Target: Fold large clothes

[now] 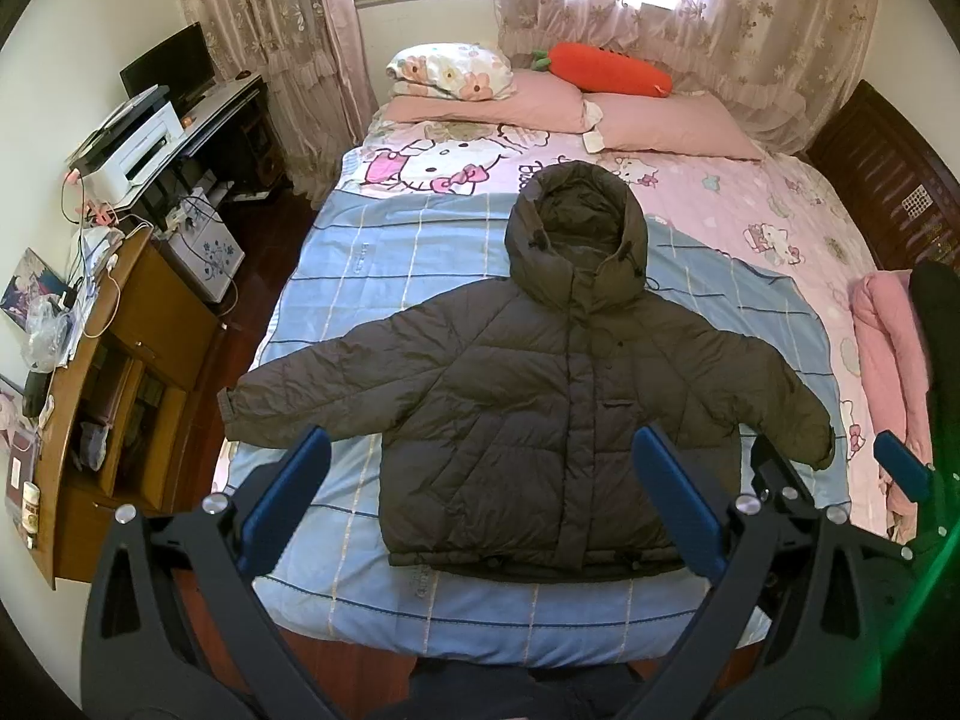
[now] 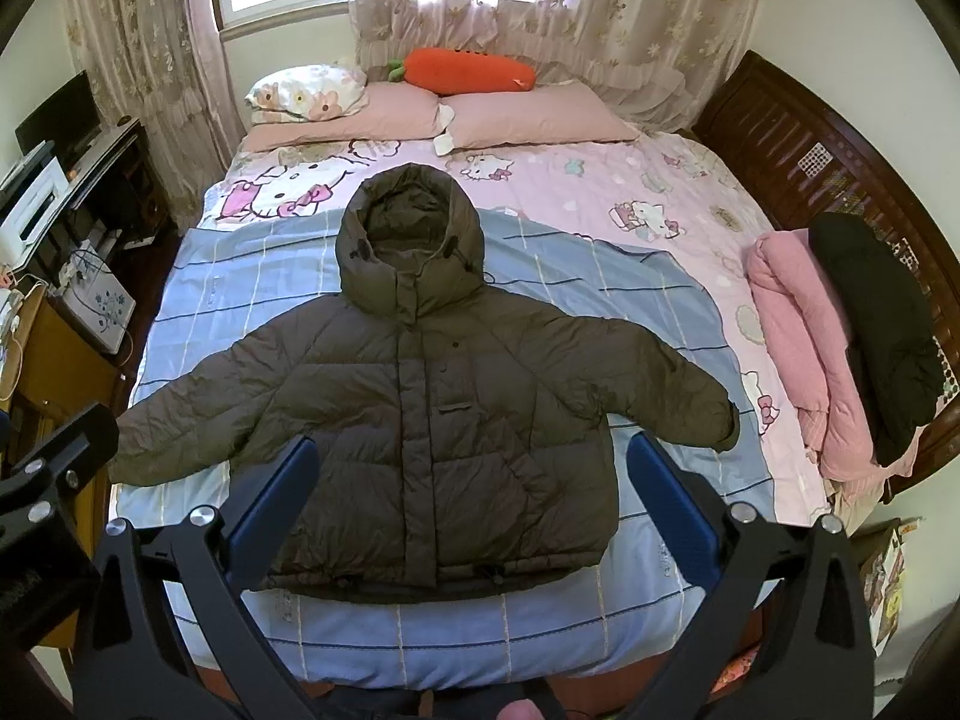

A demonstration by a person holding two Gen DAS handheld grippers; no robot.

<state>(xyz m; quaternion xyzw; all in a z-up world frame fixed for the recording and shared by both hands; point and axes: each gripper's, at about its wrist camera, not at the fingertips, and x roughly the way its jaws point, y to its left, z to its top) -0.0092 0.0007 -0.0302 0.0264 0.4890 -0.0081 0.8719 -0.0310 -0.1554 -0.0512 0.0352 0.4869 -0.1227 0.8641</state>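
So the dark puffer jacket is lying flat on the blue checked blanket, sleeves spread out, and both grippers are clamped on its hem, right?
Not quite: neither gripper holds it. The left gripper and right gripper are open above the jacket, as each wrist view shows. The rest is right.

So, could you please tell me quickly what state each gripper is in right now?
Left gripper: open, holding nothing, above the jacket.
Right gripper: open, holding nothing.
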